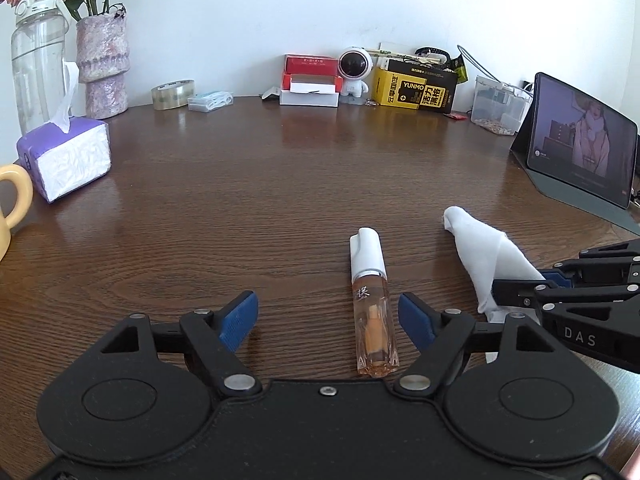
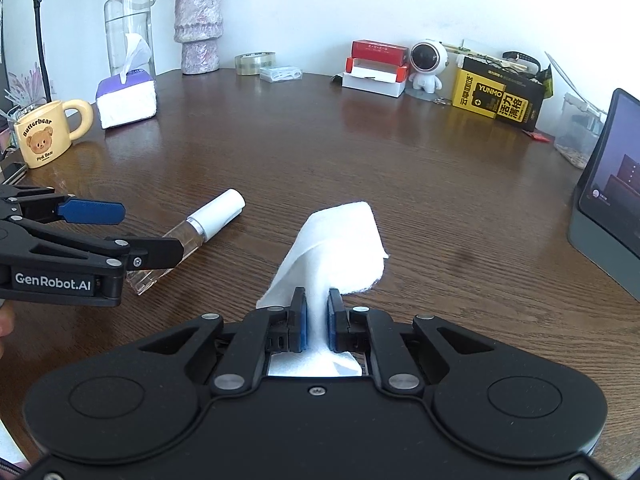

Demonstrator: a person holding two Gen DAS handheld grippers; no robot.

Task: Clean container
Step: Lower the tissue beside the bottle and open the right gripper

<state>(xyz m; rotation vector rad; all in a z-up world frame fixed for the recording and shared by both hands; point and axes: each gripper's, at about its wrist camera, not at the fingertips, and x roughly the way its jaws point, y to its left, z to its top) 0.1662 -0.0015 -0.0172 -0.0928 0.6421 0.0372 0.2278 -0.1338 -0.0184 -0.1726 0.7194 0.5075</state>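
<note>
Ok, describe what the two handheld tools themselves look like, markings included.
Both are matte black plastic tools with round-lobed bodies, silver rivets and scissor-like linkages ending in blue textured finger pads. The left tool carries white "GenRobot.AI" lettering on its side; the right tool shows white "DAS" lettering. No cables are visible.

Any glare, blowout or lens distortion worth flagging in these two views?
Left wrist: fisheye bows the table edge; window glare streaks the wood behind the spray bottle. Right wrist: the white tissue in the right tongs is overexposed, folds lost; dark vignette at the corners.
</note>
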